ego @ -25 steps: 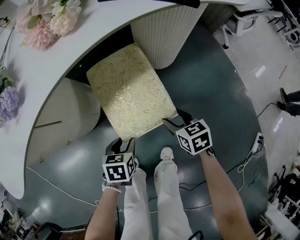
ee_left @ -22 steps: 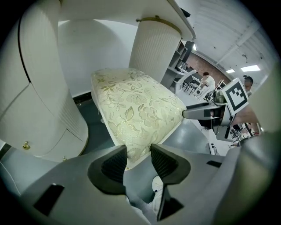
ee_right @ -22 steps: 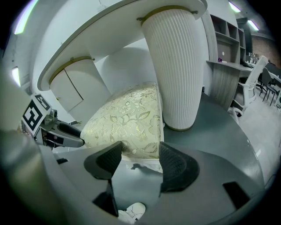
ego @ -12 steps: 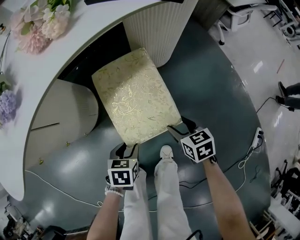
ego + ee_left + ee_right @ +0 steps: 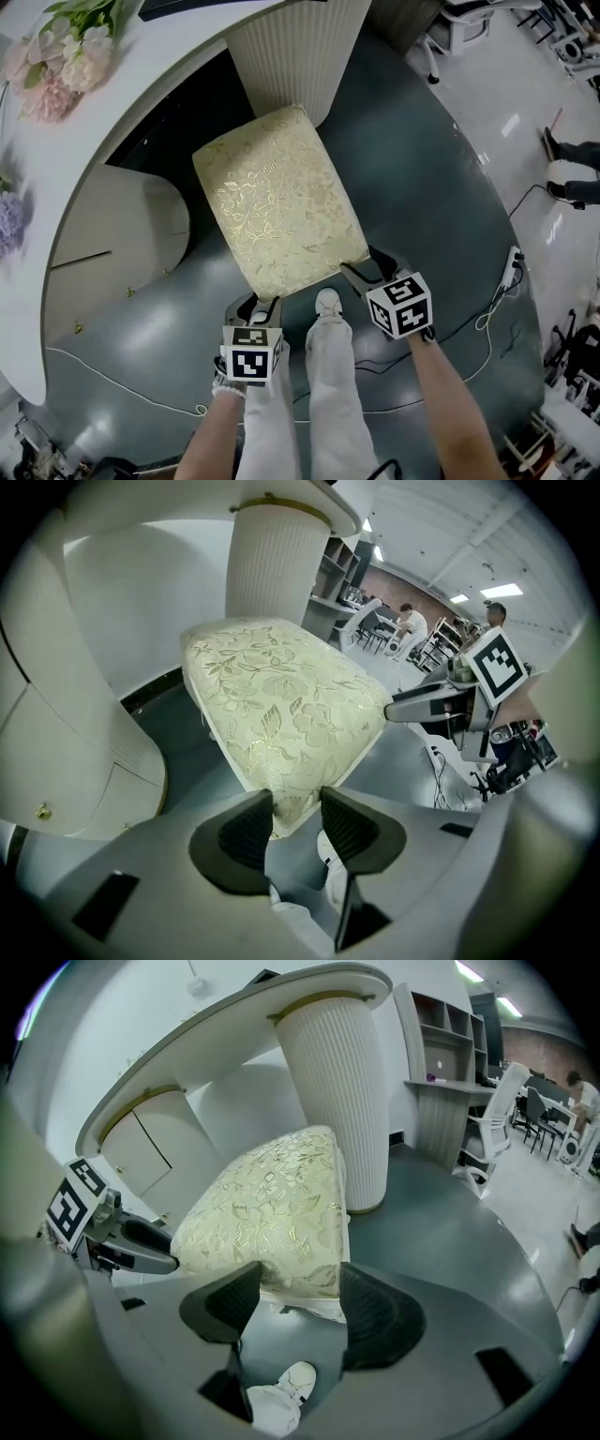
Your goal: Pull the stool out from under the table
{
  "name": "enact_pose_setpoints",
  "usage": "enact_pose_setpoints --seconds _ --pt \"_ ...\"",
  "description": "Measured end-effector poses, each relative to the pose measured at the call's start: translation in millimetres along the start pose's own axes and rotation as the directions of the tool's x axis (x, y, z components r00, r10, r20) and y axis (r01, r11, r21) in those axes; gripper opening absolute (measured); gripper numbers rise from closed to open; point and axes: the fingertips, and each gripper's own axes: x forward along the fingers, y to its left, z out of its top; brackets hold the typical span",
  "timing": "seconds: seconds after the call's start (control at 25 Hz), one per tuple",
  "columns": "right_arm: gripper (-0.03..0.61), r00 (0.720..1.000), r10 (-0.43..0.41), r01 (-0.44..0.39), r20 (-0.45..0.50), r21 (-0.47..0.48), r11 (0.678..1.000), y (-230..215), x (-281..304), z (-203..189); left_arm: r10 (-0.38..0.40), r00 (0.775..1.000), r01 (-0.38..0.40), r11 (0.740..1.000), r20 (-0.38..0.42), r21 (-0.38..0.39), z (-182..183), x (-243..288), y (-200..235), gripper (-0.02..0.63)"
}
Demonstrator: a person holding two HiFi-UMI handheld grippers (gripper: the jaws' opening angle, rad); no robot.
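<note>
Our left claw is clenched on the near left corner of the stool, with the patterned edge pinched between its pads. Our right claw grasps the near right corner the same way. We see the stool standing on the grey floor, nearly all its seat out from under the white surface, its far end just beside the ribbed pillar. Our shoe shows between the claws.
</note>
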Motion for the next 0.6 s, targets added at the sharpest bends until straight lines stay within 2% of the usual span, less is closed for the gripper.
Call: enact_pose_setpoints --seconds 0.32,0.6 --pt "0.285 0.998 -0.055 0.055 0.000 0.083 0.995 -14.2 -28.4 -34.0 -0.040 0.997 0.047 0.993 -0.063 0.112 -9.7 3.4 -29.8 0.176" --pt "0.285 0.994 -0.108 0.106 0.002 0.168 0.980 -21.7 -47.5 -60.8 -0.062 0.994 0.080 0.976 -0.094 0.204 -10.6 7.7 -47.4 0.175"
